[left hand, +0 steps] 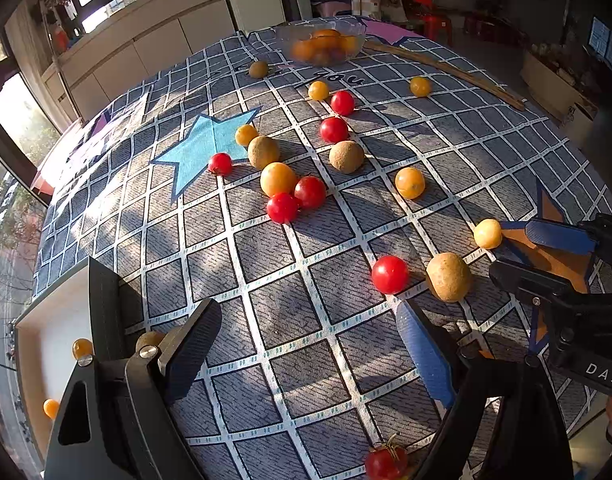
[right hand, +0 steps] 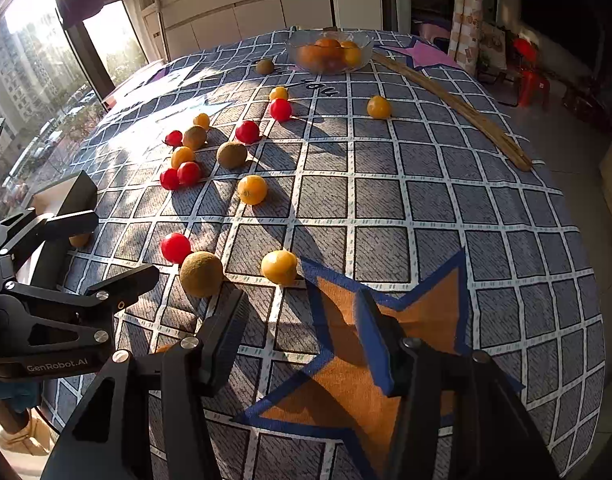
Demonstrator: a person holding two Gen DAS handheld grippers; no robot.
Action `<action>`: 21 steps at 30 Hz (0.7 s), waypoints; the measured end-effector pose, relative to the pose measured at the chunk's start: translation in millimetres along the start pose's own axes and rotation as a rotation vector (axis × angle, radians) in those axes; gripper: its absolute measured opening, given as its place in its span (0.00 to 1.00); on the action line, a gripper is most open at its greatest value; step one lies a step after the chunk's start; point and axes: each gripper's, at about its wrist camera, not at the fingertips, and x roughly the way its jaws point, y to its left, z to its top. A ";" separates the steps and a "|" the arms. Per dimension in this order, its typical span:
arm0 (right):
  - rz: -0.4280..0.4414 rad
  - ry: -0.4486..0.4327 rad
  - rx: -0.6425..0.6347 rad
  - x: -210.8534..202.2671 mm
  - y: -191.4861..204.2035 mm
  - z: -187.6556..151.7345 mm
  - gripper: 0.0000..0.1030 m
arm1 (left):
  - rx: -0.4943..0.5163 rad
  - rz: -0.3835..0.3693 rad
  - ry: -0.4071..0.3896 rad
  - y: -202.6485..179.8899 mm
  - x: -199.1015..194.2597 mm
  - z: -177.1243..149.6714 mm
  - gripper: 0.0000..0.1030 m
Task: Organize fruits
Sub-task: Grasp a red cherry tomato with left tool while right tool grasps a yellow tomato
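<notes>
Loose fruit lies across the checked tablecloth (left hand: 265, 280): red tomatoes, yellow-orange round fruits and brown kiwis. My left gripper (left hand: 306, 344) is open over bare cloth. A red tomato (left hand: 390, 274) and a brown kiwi (left hand: 448, 277) lie just ahead of it to the right. My right gripper (right hand: 299, 332) is open above the orange star patch (right hand: 346, 380) with nothing between its pads. A yellow fruit (right hand: 279, 267) lies just beyond its fingertips, with the kiwi (right hand: 201, 274) and tomato (right hand: 175, 247) to its left. Each view shows the other gripper: the right gripper (left hand: 502, 250) and the left gripper (right hand: 123, 246).
A white box (left hand: 29, 320) at the near left holds small orange fruits and a brown one. A glass bowl (left hand: 358, 36) of oranges stands at the far edge. A long wooden stick (left hand: 446, 70) lies at the far right. A stemmed tomato (left hand: 386, 462) lies near the front edge.
</notes>
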 end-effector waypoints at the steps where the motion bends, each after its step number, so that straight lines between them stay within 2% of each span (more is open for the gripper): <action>1: 0.002 0.002 -0.010 2.4 1.1 1.6 0.54 | 0.002 -0.003 0.001 -1.0 1.8 1.0 0.87; 5: -0.002 0.002 -0.040 8.9 3.7 8.3 0.48 | 0.026 -0.004 0.007 -6.5 9.1 4.3 0.87; 8: -0.003 0.003 -0.056 11.2 5.0 11.7 0.43 | 0.035 -0.025 0.007 -9.5 10.5 6.8 0.79; 11: -0.016 0.002 -0.081 12.5 8.1 12.3 0.36 | 0.048 -0.023 0.004 -13.0 11.0 10.2 0.77; 15: -0.019 0.005 -0.093 12.7 9.5 12.6 0.20 | 0.054 -0.058 0.008 -17.2 9.8 13.9 0.55; 17: -0.015 0.005 -0.086 12.0 8.7 12.2 0.20 | 0.067 -0.076 0.010 -21.9 9.2 14.9 0.43; 19: -0.004 0.006 -0.072 10.7 6.5 11.5 0.20 | 0.083 -0.094 0.013 -27.1 7.8 14.3 0.26; 21: 0.008 0.009 -0.056 8.8 4.2 9.6 0.20 | 0.097 -0.104 0.015 -31.2 6.6 13.2 0.21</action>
